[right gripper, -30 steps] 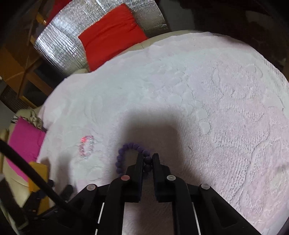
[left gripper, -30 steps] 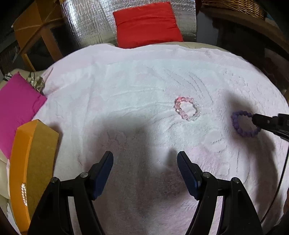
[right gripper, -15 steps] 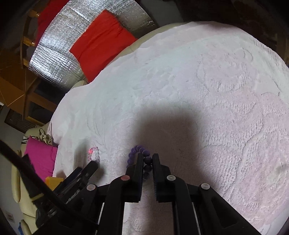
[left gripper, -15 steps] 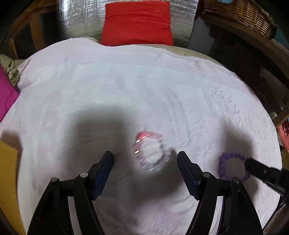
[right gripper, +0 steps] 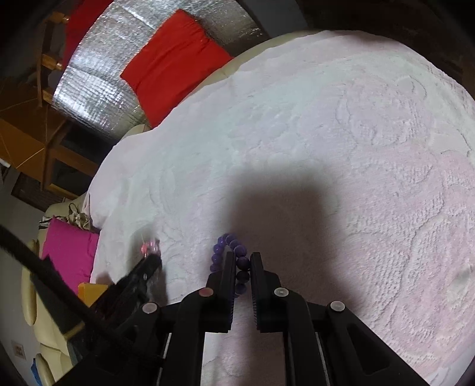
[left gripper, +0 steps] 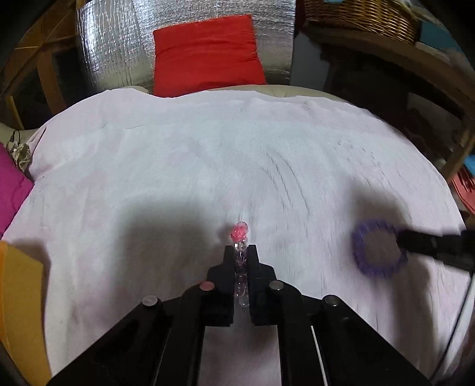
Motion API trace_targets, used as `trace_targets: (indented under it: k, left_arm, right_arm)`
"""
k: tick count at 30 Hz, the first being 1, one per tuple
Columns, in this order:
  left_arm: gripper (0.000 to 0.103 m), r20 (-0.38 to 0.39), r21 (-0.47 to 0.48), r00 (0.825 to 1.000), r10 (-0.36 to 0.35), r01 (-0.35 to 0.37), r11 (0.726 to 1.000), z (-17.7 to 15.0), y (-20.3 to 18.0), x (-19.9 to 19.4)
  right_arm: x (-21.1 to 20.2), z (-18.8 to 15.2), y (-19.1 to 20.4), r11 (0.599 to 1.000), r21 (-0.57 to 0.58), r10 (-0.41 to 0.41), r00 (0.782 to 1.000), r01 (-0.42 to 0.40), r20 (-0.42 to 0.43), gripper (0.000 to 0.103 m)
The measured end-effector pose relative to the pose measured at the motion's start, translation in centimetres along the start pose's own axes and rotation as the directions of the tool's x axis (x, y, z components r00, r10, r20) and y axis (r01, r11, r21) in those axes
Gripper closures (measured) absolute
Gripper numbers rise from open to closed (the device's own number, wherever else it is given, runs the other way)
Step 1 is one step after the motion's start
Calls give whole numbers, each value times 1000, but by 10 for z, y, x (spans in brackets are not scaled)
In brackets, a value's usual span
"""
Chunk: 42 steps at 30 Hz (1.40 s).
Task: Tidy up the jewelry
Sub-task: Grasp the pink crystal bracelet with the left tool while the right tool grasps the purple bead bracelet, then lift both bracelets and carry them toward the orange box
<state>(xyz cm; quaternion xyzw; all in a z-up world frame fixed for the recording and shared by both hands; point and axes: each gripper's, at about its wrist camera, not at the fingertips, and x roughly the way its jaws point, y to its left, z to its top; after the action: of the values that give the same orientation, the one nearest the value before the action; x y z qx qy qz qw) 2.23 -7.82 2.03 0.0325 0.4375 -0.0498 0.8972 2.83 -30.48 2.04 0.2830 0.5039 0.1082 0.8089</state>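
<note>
A pink and clear bead bracelet (left gripper: 239, 234) is pinched edge-on between the fingers of my left gripper (left gripper: 240, 252), which is shut on it over the pale pink towel (left gripper: 178, 166). Its pink bead sticks out past the fingertips. A purple bead bracelet (right gripper: 234, 252) is clamped in my right gripper (right gripper: 241, 259), shut on its near side. In the left wrist view the purple bracelet (left gripper: 378, 251) shows blurred at the right, held by the right gripper's dark tip (left gripper: 415, 240). In the right wrist view the left gripper (right gripper: 148, 264) sits at the lower left with the pink bracelet (right gripper: 150, 246).
An orange box (left gripper: 17, 303) stands at the towel's left edge. A magenta cushion (left gripper: 12, 193) lies left of the towel, a red cushion (left gripper: 204, 59) against silver foil at the back. A wicker basket (left gripper: 356, 12) sits on a shelf at the back right.
My left gripper has closed on the pink bracelet, which lay flat between its open fingers before. My right gripper stays shut on the purple bracelet.
</note>
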Motion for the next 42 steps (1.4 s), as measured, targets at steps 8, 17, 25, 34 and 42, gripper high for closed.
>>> trace_targets:
  k: [8,17,25,34,42]
  left_arm:
    - [95,-20,-53,1000,-6,4,999,-56,30,-53]
    - [95,-36,-56,998,43,-45,997,-76,56,-47]
    - [95,-59,-87,998,-1,-4,996,-73,71,-34]
    - [94,-40,-58,999,-5,2,998,-75,72,-34]
    - [95,5,-19,999,45,-45,999,-76,66,-47]
  right_arm:
    - [4,-22,30,990,-18,140,987,-142,-72,93]
    - [19,-44,49,992,-52,109,988,-115,-106,92]
    - [36,-33,24,998,54,26,990,-19,-139,89]
    - [39,-30,29,995,93,48,996,-40,-80,78]
    - [30,-35,56,997,-72,-10,1000,10,-5,93]
